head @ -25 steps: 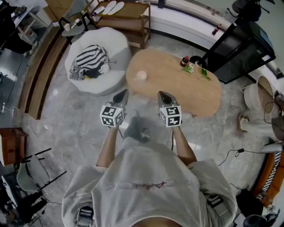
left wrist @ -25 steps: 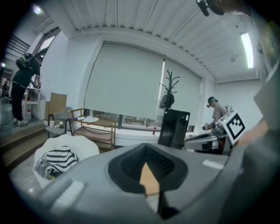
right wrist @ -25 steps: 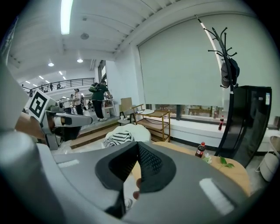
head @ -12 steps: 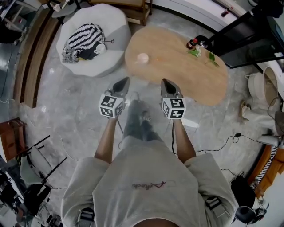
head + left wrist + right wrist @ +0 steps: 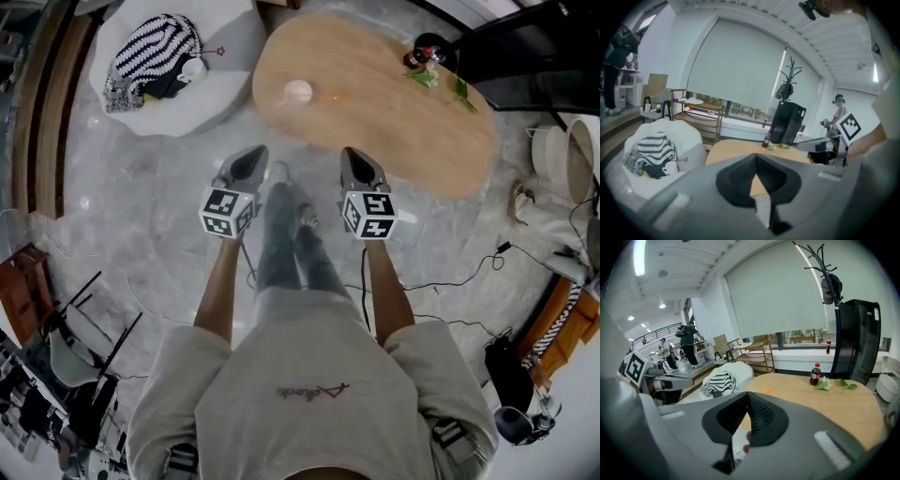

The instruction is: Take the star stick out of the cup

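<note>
On the white cushioned seat (image 5: 220, 98), far left of the head view, the star stick (image 5: 217, 52) leans out of a small white cup (image 5: 194, 67), star end pointing toward the table (image 5: 394, 122). The cup sits against the edge of a black-and-white striped cushion (image 5: 150, 52). The oval wooden table is just right of the seat; near its left end is a pale pink cup (image 5: 297, 91), and at its far end a dark bottle (image 5: 417, 56) with green leaves (image 5: 459, 91) beside it. The left hand-held gripper (image 5: 251, 159) and right hand-held gripper (image 5: 354, 161) are held side by side over the grey marble floor (image 5: 141, 216), well short of seat and table. Both have their jaw tips together with nothing between them. The left gripper view shows cup and stick low at left.
</note>
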A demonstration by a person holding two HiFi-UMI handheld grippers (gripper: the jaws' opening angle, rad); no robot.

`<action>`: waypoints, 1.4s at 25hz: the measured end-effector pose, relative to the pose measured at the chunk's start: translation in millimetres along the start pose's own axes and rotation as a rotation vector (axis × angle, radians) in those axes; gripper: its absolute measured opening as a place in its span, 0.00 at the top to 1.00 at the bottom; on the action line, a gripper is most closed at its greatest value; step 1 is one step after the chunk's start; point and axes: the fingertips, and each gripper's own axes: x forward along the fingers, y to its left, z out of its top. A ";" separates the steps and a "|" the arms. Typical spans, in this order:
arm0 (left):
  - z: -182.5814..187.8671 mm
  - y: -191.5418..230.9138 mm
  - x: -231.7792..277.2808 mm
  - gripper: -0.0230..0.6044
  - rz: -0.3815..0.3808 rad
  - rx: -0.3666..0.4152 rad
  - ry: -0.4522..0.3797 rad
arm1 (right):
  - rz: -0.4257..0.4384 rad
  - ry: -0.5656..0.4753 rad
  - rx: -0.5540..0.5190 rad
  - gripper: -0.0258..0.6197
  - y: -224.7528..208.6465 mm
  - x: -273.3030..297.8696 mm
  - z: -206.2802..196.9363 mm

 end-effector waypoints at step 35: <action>-107.6 79.2 108.0 0.96 -0.056 -0.078 0.094 | -0.034 0.077 0.152 0.95 -28.0 188.0 -111.8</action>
